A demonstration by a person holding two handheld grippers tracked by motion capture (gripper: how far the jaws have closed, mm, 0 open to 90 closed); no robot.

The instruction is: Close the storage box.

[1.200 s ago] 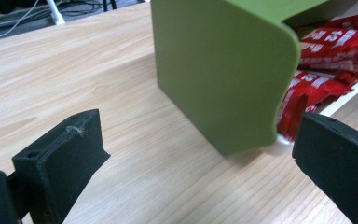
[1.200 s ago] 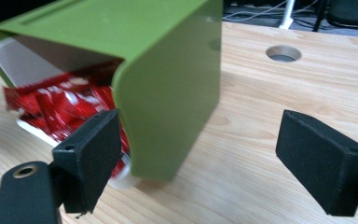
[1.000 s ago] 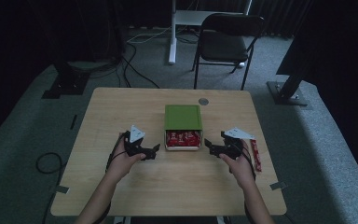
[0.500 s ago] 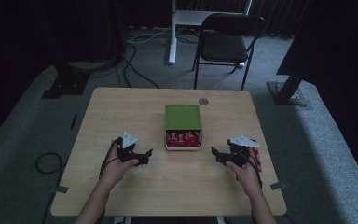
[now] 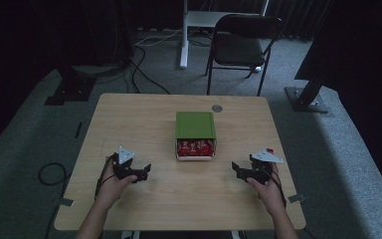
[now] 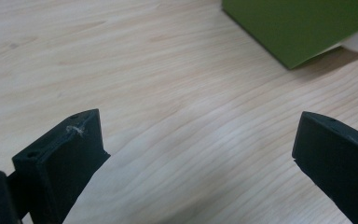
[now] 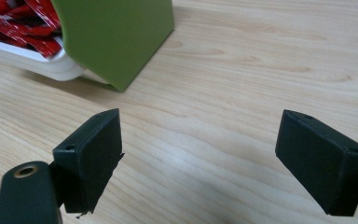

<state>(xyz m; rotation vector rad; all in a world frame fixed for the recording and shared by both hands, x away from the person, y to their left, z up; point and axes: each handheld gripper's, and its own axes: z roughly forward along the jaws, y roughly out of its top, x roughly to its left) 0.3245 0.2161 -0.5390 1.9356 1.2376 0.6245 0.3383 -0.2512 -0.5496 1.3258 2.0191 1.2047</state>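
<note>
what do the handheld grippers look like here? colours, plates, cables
Both are black. The left gripper and right gripper each carry a grey three-cornered plate on top and trail a black cable past the wrist. The jaws are flat, blocky black pads with small holes in their ends. The forearms show no sleeves.

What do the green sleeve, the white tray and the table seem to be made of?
Green sleeve: likely matte card, flat even colour, no shine.
White tray: probably smooth plastic, rounded rim; card also possible.
Table: light wood or wood-look laminate, visible grain lines, satin finish.
</note>
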